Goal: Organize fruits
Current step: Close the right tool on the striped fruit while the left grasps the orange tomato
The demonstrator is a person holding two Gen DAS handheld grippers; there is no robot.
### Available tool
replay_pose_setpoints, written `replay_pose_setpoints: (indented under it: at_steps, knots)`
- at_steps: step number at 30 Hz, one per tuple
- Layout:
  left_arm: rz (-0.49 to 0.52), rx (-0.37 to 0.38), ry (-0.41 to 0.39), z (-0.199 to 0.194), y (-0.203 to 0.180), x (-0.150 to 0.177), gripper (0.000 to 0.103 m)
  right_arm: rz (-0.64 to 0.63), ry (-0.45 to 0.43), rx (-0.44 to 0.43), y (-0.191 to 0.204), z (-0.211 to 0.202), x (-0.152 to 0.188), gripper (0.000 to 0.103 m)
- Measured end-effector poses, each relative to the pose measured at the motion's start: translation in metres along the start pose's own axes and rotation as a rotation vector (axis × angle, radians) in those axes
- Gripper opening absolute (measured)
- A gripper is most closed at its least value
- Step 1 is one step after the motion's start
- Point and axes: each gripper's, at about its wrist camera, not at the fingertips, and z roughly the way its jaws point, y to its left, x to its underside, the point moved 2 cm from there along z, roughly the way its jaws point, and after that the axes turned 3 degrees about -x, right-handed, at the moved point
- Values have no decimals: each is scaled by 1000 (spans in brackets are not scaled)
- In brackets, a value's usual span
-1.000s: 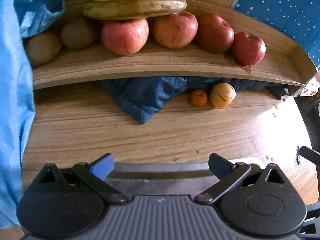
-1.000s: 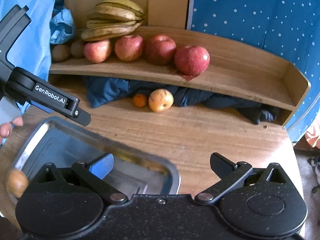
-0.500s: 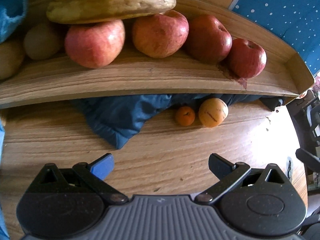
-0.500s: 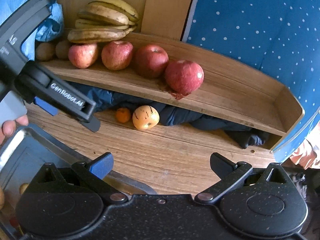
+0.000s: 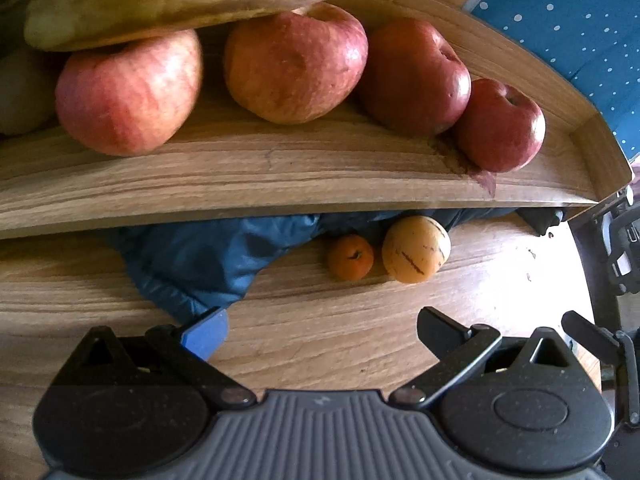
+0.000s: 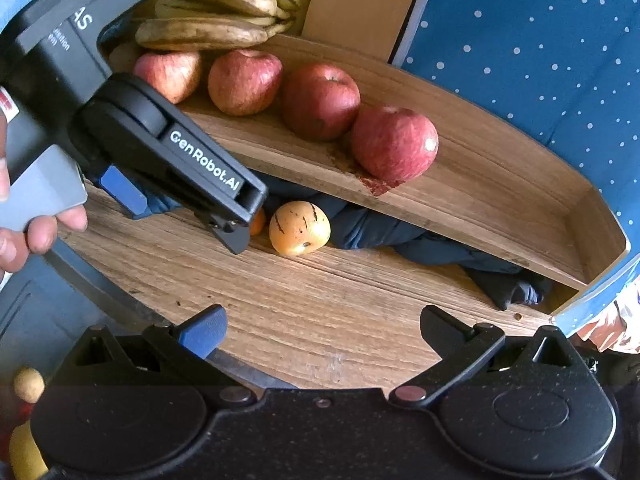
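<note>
Your left gripper point(image 5: 322, 330), jaws spread and empty, has moved closer to the shelf point(image 5: 280, 172); its apples point(image 5: 294, 62) now loom larger. The small orange point(image 5: 351, 257) and yellow fruit point(image 5: 415, 249) lie at twelve o'clock on the table point(image 5: 320, 344). Your right gripper point(image 6: 322, 330) stays open too.

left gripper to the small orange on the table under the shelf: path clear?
Nothing visible stands between them. The left gripper is open over bare table, and the small orange sits ahead beside the yellow striped fruit. The shelf edge overhangs just behind them, and blue cloth lies to the left of the line.
</note>
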Motion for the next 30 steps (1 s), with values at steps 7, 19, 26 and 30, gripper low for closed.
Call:
replay_pose_setpoints:
  at_steps: [7,19,26,30]
  knots:
    - [-48,13,-26,5,9,-7,102,-15,12,1,0,13,-6,102]
    - [-89,50,-36,13,12,-7,102,-46,-9,-34,-4,48,-26,82]
    - [-98,45,-35,13,13,-8,102,-74,-2,-76,-2,63,-31,72]
    - [-108,44,-39,11,12,-6,101,-88,-10,-89,-2,65,-33,67]
